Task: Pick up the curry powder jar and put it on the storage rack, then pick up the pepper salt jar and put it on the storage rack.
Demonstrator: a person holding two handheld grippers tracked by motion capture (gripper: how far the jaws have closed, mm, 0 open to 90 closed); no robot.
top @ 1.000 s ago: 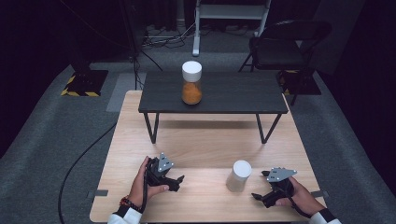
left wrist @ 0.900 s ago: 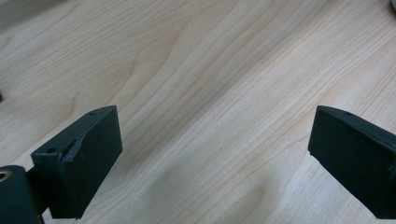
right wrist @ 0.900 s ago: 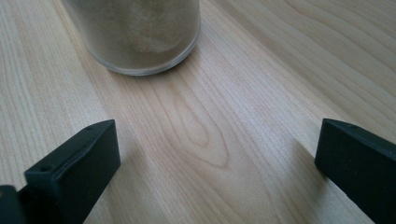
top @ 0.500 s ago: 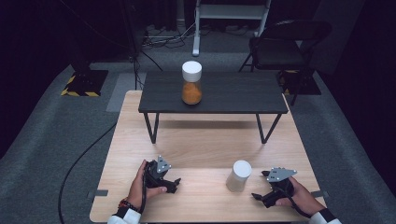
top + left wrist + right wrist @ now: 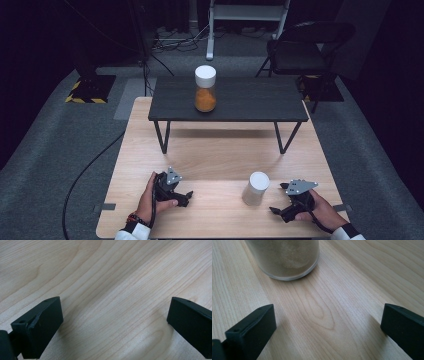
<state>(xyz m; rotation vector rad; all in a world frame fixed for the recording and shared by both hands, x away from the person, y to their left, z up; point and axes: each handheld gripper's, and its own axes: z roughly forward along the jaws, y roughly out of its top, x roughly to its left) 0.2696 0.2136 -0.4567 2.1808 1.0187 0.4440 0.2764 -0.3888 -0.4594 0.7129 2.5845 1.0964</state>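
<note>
On the near left of the light wooden table (image 5: 215,160), the left gripper (image 5: 186,196) lies low in the person's left hand (image 5: 150,197), its jaws having just opened a little further and now standing wide with only bare wood between them in the left gripper view. Right of it, near the front edge, stands a white-lidded glass jar (image 5: 256,188) of pale, perhaps sandy powder, upright on the wood. Just right of the jar, apart from it, the right gripper (image 5: 278,199) points at it with jaws spread wide and nothing between them, while a jar of orange powder (image 5: 205,89) stands farther back on the black raised shelf (image 5: 250,102).
</note>
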